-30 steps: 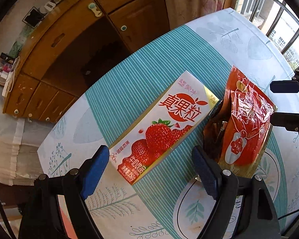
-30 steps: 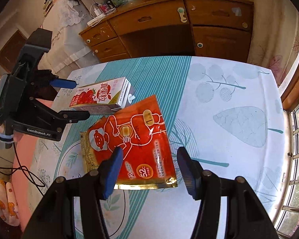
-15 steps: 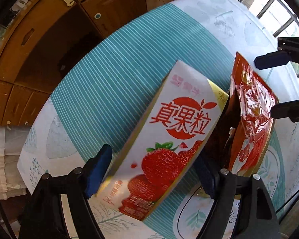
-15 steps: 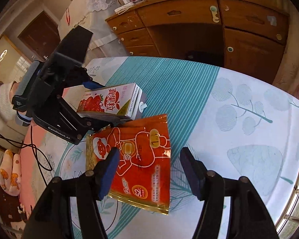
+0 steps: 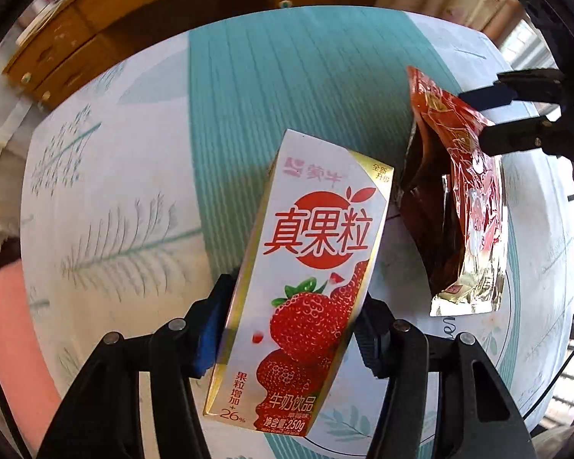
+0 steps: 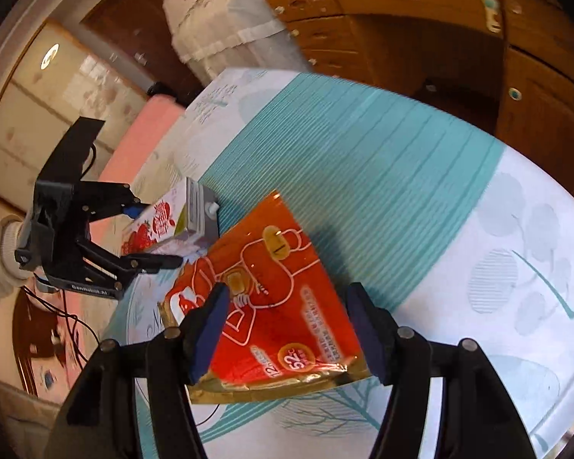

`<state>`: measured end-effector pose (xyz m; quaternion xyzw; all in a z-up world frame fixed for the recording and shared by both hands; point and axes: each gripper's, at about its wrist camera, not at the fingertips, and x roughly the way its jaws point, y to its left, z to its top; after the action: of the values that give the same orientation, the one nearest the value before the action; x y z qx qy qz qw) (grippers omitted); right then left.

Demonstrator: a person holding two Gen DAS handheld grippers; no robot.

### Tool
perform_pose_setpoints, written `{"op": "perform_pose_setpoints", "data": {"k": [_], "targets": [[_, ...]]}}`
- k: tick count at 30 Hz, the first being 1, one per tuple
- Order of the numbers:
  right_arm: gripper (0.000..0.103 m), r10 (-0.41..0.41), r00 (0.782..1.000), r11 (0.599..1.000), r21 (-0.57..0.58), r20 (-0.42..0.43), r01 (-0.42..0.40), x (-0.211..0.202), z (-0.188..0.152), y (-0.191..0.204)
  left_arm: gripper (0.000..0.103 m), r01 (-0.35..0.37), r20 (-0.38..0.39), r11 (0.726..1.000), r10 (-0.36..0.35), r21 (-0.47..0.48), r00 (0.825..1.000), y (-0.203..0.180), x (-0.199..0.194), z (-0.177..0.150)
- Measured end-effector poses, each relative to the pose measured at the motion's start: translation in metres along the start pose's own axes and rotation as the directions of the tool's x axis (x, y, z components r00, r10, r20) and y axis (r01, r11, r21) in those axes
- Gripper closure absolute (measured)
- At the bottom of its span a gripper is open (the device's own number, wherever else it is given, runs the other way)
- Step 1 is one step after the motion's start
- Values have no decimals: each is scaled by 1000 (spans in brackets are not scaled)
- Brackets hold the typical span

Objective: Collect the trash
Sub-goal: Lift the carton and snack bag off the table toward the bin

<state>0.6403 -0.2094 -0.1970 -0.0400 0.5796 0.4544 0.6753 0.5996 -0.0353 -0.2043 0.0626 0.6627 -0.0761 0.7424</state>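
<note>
Because two pieces of rubbish lie side by side on the leaf-print tablecloth (image 5: 107, 176), each claw has taken one of its own. With the strawberry milk carton (image 5: 310, 279) as the landmark: it lies flat on the cloth, its cap end turned toward the wooden cabinet (image 6: 459, 19), and the left gripper (image 5: 291, 329) comes at it from above, straddling its lower half. Its jaws have just been closing and now sit against the carton's two long sides, the blue pad touching the left edge; the grip looks just made, since the carton appears to rest on the cloth. Taking it across the narrow width suits a stiff box, I judge.

Just beside the carton, on its cap side, lies the red foil pouch (image 6: 271, 294), one corner nearly touching it. The right gripper (image 6: 287, 340) stands wide around the pouch's gold-sealed end; its jaws have just been opening, the pouch lies between them, and neither pad presses on it yet. A limp flat pouch probably needs the pads brought low to catch an edge
</note>
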Motion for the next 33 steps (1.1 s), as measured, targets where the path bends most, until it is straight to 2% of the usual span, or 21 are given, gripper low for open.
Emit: {"op": "perform_pose_setpoints", "data": {"k": [5,8,9,11,14,16,20,23,26,29,30,31,33], "targets": [[39,-99,994,990,-109,-53,93,13,5,29,46,-3,-2,980,2,-197,1000,5,-5,-33],[25,-147,988,973,-189,-48,136,17,7,47,46,21,5,961,-21,-276,1000,1,-10,-51],[21,-174,984,962,-219,-48,160,19,8,53,46,20,13,950,-17,-310,1000,1,-13,-57],[21,-212,976,947,-256,-47,193,22,11,58,46,19,26,927,-10,-374,1000,1,-17,-67],[19,-217,974,938,-288,-59,192,23,13,64,46,92,57,874,-74,-477,996,2,-21,-82],[14,-231,970,929,-314,-72,198,28,11,66,46,138,86,852,-109,-506,990,-3,-23,-92],[14,-282,954,906,-355,-105,229,39,8,69,47,155,103,840,-119,-519,988,-26,-22,-98],[13,-324,937,892,-373,-130,256,48,4,70,49,158,111,838,-117,-522,987,-28,-20,-95],[12,-369,922,865,-405,-119,294,51,-1,77,49,171,127,824,-121,-541,984,-25,-21,-99],[17,-388,917,858,-400,-96,322,50,-4,80,49,168,129,815,-115,-555,985,-20,-24,-114],[30,-383,920,855,-410,-85,318,48,-6,83,49,168,129,811,-115,-561,985,-14,-24,-120],[49,-377,923,851,-422,-75,313,45,-9,88,49,169,130,806,-115,-567,985,-9,-25,-131],[61,-386,920,844,-430,-73,320,43,-14,94,49,172,137,799,-113,-576,984,-6,-29,-137]]}}
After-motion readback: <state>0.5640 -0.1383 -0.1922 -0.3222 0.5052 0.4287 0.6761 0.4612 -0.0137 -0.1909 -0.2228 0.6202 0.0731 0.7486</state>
